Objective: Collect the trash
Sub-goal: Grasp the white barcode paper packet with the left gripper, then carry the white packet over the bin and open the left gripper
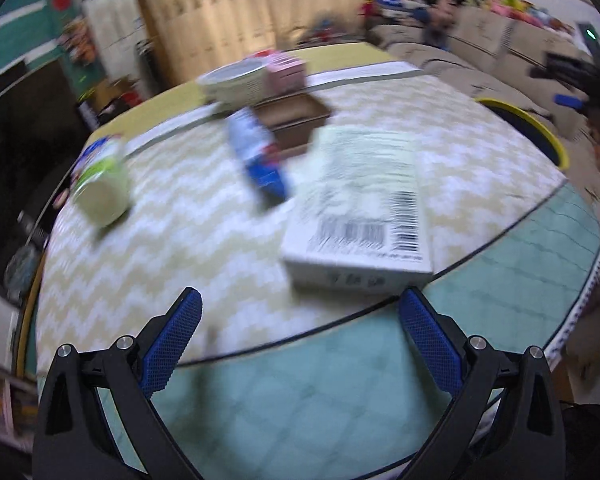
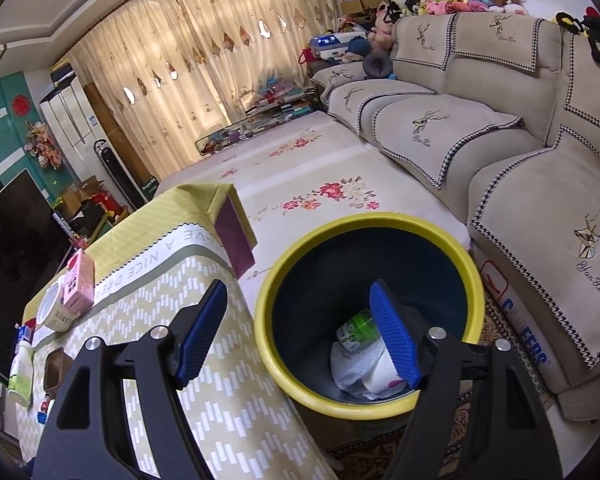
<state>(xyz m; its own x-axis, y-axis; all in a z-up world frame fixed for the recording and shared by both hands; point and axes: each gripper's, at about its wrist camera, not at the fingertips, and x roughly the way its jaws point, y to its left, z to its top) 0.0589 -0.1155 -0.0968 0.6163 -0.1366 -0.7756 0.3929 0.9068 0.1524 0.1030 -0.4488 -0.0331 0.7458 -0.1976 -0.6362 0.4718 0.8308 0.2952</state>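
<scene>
Blue-padded left gripper (image 1: 300,344) was recorded with jaws wide apart and nothing between them, poised over the near edge of the table (image 1: 220,240). Nearest trash: a white barcoded box (image 1: 360,208), lying flat near that edge. Further in were listed a blue wrapper (image 1: 260,156) and a green-capped bottle (image 1: 100,188) toward the left edge. Right gripper (image 2: 296,336) was noted equally wide and empty above the yellow-rimmed bin (image 2: 364,224), which held a green can (image 2: 356,328) and white paper (image 2: 360,368). Judged advisable: the box's narrow sides should be straddled squarely before closing.
</scene>
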